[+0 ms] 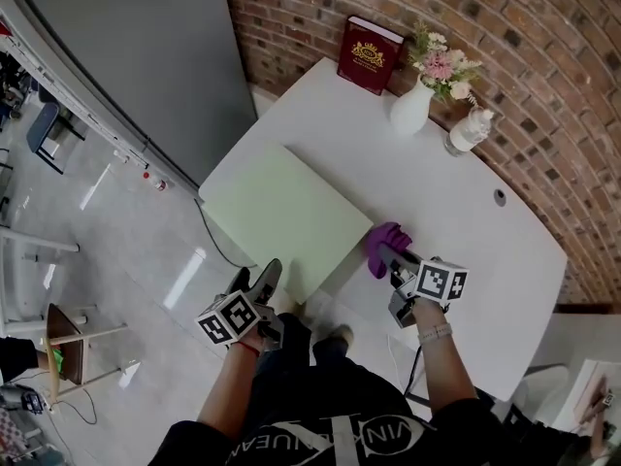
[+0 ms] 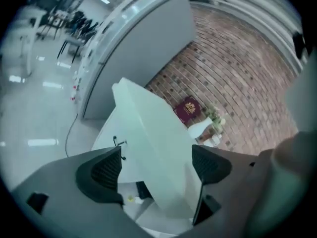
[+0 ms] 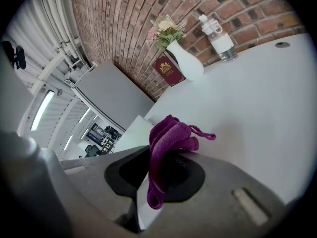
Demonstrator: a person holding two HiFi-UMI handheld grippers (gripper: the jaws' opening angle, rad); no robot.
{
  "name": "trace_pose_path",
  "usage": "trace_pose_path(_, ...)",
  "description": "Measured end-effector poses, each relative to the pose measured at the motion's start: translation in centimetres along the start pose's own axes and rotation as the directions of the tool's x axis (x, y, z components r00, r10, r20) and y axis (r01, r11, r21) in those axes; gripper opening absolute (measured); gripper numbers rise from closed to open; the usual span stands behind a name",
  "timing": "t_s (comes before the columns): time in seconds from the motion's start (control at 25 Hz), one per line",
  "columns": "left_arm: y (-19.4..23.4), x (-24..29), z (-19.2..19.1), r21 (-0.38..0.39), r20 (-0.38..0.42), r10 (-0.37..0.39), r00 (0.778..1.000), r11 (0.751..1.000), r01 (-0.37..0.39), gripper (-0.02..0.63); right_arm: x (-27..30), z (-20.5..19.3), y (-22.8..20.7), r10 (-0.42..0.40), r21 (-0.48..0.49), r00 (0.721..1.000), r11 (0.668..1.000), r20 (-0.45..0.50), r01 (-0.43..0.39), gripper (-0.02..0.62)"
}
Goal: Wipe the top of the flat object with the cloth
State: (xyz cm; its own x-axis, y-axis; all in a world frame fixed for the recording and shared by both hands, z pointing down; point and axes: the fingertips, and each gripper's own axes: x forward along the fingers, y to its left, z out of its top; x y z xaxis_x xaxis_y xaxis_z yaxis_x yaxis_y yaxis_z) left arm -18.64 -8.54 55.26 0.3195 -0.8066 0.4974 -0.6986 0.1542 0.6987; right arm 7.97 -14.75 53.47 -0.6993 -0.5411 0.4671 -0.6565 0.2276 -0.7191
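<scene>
Left gripper (image 1: 258, 282) released, right gripper (image 1: 392, 256) clenched on bunched purple cloth (image 1: 385, 241): unheld, the pale green flat board (image 1: 286, 216) overhanging the white table (image 1: 466, 231) edge could skid or tip under wiping.

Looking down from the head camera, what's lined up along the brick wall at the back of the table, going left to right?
Dark red book → white vase of flowers → clear bottle.

Woven cloth (image 3: 168, 138), smooth matt table (image 1: 466, 212), rough brick wall (image 1: 543, 27).
</scene>
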Motion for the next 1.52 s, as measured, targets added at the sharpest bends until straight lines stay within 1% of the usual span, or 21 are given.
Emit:
trace_pose_path(0.04, 0.2, 0.2, -0.8, -0.079, -0.004, -0.022, 1.0, 0.997, 0.022, 0.414, 0.0, -0.2, 0.0, 0.003, 0.001, 1.0, 1.0, -0.005, -0.003, 0.064)
trace_pose_path(0.08, 0.4, 0.4, -1.5, -0.138, -0.006, -0.044, 0.999, 0.989, 0.042, 0.42, 0.1, -0.3, 0.1, 0.005, 0.002, 1.0, 1.0, -0.01, -0.005, 0.064)
trace_pose_path(0.16, 0.8, 0.9, -2.5, -0.226, -0.001, -0.087, 0.996, 0.971, 0.084, 0.426, 0.2, -0.7, 0.2, 0.009, 0.0, 1.0, 1.0, -0.023, -0.009, 0.064)
trace_pose_path(0.24, 0.9, 1.5, -3.1, -0.314, 0.016, -0.148, 0.989, 0.938, 0.146, 0.426, 0.3, -1.0, 0.3, 0.013, -0.001, 0.999, 1.0, -0.036, -0.013, 0.064)
trace_pose_path(0.32, 0.6, 2.0, -3.8, -0.389, 0.033, -0.223, 0.974, 0.895, 0.218, 0.426, 0.3, -1.3, 0.4, 0.016, 0.003, 0.999, 1.0, -0.045, -0.016, 0.064)
trace_pose_path(0.36, 0.3, 2.2, -4.0, -0.409, 0.038, -0.259, 0.965, 0.877, 0.251, 0.426, 0.3, -1.4, 0.4, 0.017, 0.007, 0.999, 1.0, -0.049, -0.016, 0.064)
trace_pose_path(0.4, 0.0, 2.4, -4.2, -0.414, 0.038, -0.288, 0.957, 0.867, 0.277, 0.426, 0.3, -1.6, 0.4, 0.016, 0.01, 0.999, 1.0, -0.051, -0.015, 0.064)
trace_pose_path(0.52, -0.6, 2.8, -4.5, -0.398, 0.03, -0.324, 0.945, 0.864, 0.309, 0.425, 0.4, -2.0, 0.4, 0.014, 0.013, 0.998, 1.0, -0.056, -0.014, 0.064)
trace_pose_path(0.56, -0.8, 2.9, -4.5, -0.408, 0.036, -0.336, 0.941, 0.855, 0.321, 0.423, 0.4, -2.1, 0.5, 0.015, 0.013, 0.998, 1.0, -0.058, -0.014, 0.064)
trace_pose_path(0.68, -2.0, 2.9, -4.5, -0.498, 0.078, -0.392, 0.917, 0.781, 0.377, 0.419, 0.3, -2.4, 0.4, 0.019, 0.017, 0.998, 1.0, -0.06, -0.018, 0.064)
trace_pose_path(0.76, -2.1, 2.5, -4.8, -0.526, 0.076, -0.407, 0.91, 0.759, 0.383, 0.408, 0.2, -2.5, 0.4, 0.022, 0.023, 0.998, 1.0, -0.058, -0.02, 0.064)
trace_pose_path(0.84, -1.9, 1.7, -5.1, -0.54, 0.072, -0.414, 0.907, 0.749, 0.385, 0.359, 0.0, -2.6, 0.3, 0.024, 0.029, 0.998, 0.999, -0.052, -0.023, 0.064)
trace_pose_path(0.92, -1.5, 1.0, -5.1, -0.536, 0.081, -0.413, 0.907, 0.749, 0.389, 0.29, -0.1, -2.6, 0.2, 0.028, 0.035, 0.999, 0.999, -0.047, -0.026, 0.064)
trace_pose_path(1.12, -0.6, -0.1, -4.6, -0.525, 0.091, -0.394, 0.914, 0.762, 0.381, 0.285, -0.5, -2.7, 0.2, 0.035, 0.052, 0.999, 0.998, -0.036, -0.033, 0.064)
trace_pose_path(1.16, -0.4, -0.3, -4.4, -0.514, 0.093, -0.388, 0.917, 0.77, 0.378, 0.285, -0.5, -2.7, 0.3, 0.036, 0.051, 0.999, 0.998, -0.036, -0.034, 0.064)
trace_pose_path(1.24, 0.2, -0.6, -3.8, -0.476, 0.086, -0.374, 0.923, 0.799, 0.368, 0.285, -0.6, -2.8, 0.3, 0.038, 0.047, 0.999, 0.998, -0.034, -0.037, 0.064)
trace_pose_path(1.28, 0.2, -0.9, -3.5, -0.47, 0.084, -0.37, 0.925, 0.804, 0.364, 0.285, -0.7, -2.8, 0.4, 0.04, 0.048, 0.999, 0.998, -0.032, -0.038, 0.064)
trace_pose_path(1.36, 0.2, -1.4, -2.8, -0.489, 0.083, -0.365, 0.927, 0.796, 0.357, 0.283, -0.9, -2.9, 0.5, 0.044, 0.051, 0.999, 0.998, -0.027, -0.042, 0.064)
trace_pose_path(1.4, 0.3, -1.7, -2.4, -0.488, 0.08, -0.361, 0.929, 0.799, 0.353, 0.282, -1.0, -3.0, 0.6, 0.047, 0.052, 0.999, 0.998, -0.025, -0.045, 0.064)
trace_pose_path(1.44, 0.5, -2.0, -1.8, -0.477, 0.074, -0.356, 0.931, 0.807, 0.347, 0.281, -1.1, -3.1, 0.7, 0.05, 0.053, 0.998, 0.997, -0.023, -0.049, 0.064)
trace_pose_path(1.52, 0.9, -2.5, -0.5, -0.436, 0.053, -0.345, 0.937, 0.836, 0.333, 0.28, -1.4, -3.3, 0.9, 0.056, 0.057, 0.998, 0.997, -0.022, -0.055, 0.064)
